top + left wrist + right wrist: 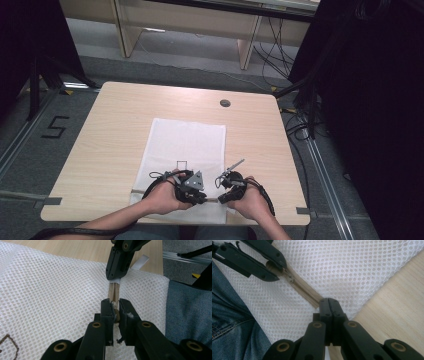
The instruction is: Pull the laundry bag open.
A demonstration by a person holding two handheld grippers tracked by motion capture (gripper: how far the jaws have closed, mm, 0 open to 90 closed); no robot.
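Zipper work is in hand: a white mesh bag (185, 150) lies flat on the desk (110, 130), its near edge overhanging toward the person's lap, with the tan zipper (304, 291) running along that edge between the two tongs. The left tongs (114, 311) are clenched on the zipper pull (291, 278), the small metal slider pinched between the jaws. The right tongs (329, 305) are clamped fast on the zipper's end, just beside the desk edge, anchoring it. Judging by this, the next move calls for the right tongs to hold firm while the left draws the slider along the teeth, away from them, keeping the tape taut and straight.
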